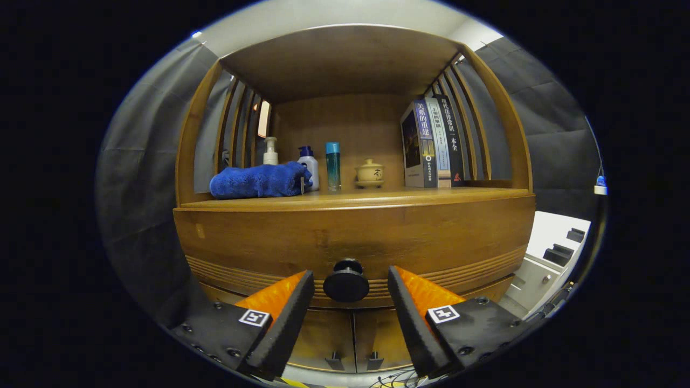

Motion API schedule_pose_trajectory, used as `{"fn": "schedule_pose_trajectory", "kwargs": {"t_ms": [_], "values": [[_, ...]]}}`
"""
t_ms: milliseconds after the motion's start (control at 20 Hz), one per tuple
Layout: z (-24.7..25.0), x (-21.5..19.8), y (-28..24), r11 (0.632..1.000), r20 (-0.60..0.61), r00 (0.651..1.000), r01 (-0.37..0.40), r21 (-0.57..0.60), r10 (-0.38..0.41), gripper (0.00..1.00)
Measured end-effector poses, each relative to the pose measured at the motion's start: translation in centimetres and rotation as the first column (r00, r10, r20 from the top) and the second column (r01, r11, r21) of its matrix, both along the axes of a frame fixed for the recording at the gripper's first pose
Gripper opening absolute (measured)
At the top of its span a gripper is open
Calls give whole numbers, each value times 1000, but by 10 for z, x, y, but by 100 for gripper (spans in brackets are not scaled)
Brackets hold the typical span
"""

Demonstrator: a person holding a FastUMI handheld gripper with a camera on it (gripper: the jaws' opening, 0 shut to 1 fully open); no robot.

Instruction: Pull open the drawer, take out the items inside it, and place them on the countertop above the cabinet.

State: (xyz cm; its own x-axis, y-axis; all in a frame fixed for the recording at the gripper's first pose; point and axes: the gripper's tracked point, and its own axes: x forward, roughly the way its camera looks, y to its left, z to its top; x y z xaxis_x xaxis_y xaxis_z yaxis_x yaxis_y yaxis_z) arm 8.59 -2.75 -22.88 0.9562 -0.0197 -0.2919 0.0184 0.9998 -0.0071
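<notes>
walls: dark cloth (555, 124) | 12 o'clock: pale ceiling (334, 13) | 4 o'clock: white unit (544, 258), possibly a cabinet

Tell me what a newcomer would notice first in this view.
The round drawer knob stands out first, sitting between the open gripper fingers with gaps on both sides, on the closed drawer front. Next, the blue towel lies on the countertop above, beside bottles, with upright books further along.

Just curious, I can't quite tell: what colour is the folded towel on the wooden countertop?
Deep blue: the folded fluffy towel shows best in the gripper view, beyond the open hand-held gripper.
</notes>
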Motion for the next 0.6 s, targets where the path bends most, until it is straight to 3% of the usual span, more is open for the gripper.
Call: {"fn": "schedule_pose_trajectory", "kwargs": {"t_ms": [300, 600], "values": [[-3, 20, 3, 1000, -4, 1000, 4, 25, -4, 70], [-11, 14, 1, 997, -40, 998, 47, 60, -45, 48]]}}
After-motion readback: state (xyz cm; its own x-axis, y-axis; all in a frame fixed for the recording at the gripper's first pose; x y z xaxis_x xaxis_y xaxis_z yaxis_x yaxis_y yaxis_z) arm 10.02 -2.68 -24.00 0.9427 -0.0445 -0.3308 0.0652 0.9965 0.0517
